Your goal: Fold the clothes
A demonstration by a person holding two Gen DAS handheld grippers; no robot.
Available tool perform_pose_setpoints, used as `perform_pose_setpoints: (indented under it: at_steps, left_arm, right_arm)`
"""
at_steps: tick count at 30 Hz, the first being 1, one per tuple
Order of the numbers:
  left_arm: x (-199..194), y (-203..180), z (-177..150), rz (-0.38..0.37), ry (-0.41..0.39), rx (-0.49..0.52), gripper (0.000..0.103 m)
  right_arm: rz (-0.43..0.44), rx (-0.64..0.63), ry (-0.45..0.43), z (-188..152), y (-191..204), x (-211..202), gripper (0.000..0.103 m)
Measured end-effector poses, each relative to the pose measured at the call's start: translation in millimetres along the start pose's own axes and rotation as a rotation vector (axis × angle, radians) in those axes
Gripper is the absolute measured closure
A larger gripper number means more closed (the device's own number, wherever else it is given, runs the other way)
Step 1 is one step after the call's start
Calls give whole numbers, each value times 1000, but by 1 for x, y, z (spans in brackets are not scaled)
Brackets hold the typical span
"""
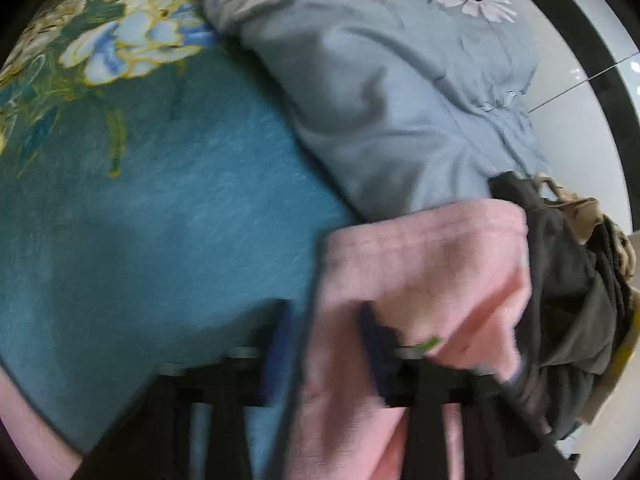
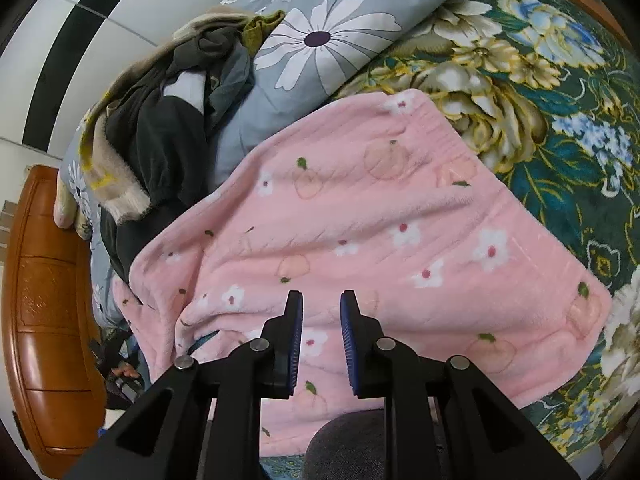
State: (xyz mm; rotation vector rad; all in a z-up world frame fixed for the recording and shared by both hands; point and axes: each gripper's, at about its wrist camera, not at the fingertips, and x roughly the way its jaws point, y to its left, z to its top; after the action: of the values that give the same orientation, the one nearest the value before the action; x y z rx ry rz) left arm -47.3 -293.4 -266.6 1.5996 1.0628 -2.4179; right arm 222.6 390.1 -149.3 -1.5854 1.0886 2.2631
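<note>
A pink fleece garment [image 2: 360, 216] with peach and flower prints lies spread on the bed in the right wrist view. My right gripper [image 2: 320, 304] hovers just above its near part, jaws apart with nothing between them. In the blurred left wrist view, my left gripper [image 1: 326, 320] has a fold of the same pink fleece [image 1: 424, 256] running between its blue pads [image 1: 280, 344], lifted off the teal bedspread [image 1: 160, 208].
A grey-blue daisy-print quilt [image 2: 320, 36] is bunched at the back, with a pile of dark and beige clothes [image 2: 160, 128] beside it. A floral bedspread [image 2: 552, 112] covers the bed. A wooden bed end [image 2: 44, 300] stands on the left.
</note>
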Motion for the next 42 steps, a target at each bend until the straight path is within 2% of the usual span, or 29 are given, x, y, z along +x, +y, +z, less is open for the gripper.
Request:
perform_pose_setpoints:
  at_steps: [2, 5, 9, 11, 15, 21, 24, 26, 30, 32, 33, 34, 40, 42]
  left_arm:
    - [-7, -7, -4, 6, -29, 41, 100]
    - [-38, 0, -4, -20, -115, 40, 100]
    - [-105, 42, 6, -25, -297, -48, 100]
    - [-123, 68, 8, 10, -343, -92, 100]
    - [-121, 118, 4, 91, -289, -157, 100]
    - [-101, 133, -14, 192, -224, -190, 100]
    - [-103, 127, -9, 159, -219, -193, 100]
    - [-111, 119, -5, 117, -215, -165, 98]
    - [-125, 106, -2, 85, -183, -104, 95]
    - [-132, 105, -6, 84, -176, -98, 85]
    - [-133, 106, -7, 83, -170, -99, 74]
    - [-135, 107, -10, 83, -165, -101, 68]
    - [-139, 107, -21, 64, -113, -138, 67]
    - [-134, 99, -18, 43, -93, -159, 66]
  right_arm:
    - [-5, -8, 6, -2, 4, 2, 84]
    - [0, -27, 10, -5, 11, 4, 84]
    - [9, -49, 5, -6, 17, 3, 84]
    - [24, -46, 4, -6, 18, 4, 84]
    - [35, -57, 9, -6, 23, 8, 84]
    - [58, -70, 9, -9, 28, 8, 84]
    - [66, -69, -5, -8, 25, 3, 84]
    - [75, -56, -15, -8, 20, -1, 84]
    - [101, -21, -27, -6, 10, -3, 84]
    - [110, -20, -28, -6, 8, -2, 84]
    - [115, -22, -28, -6, 7, -2, 84]
    - [114, -28, -25, -5, 6, -1, 84]
    - [131, -44, -6, 10, 10, 13, 82]
    - [152, -34, -3, 19, 16, 21, 74]
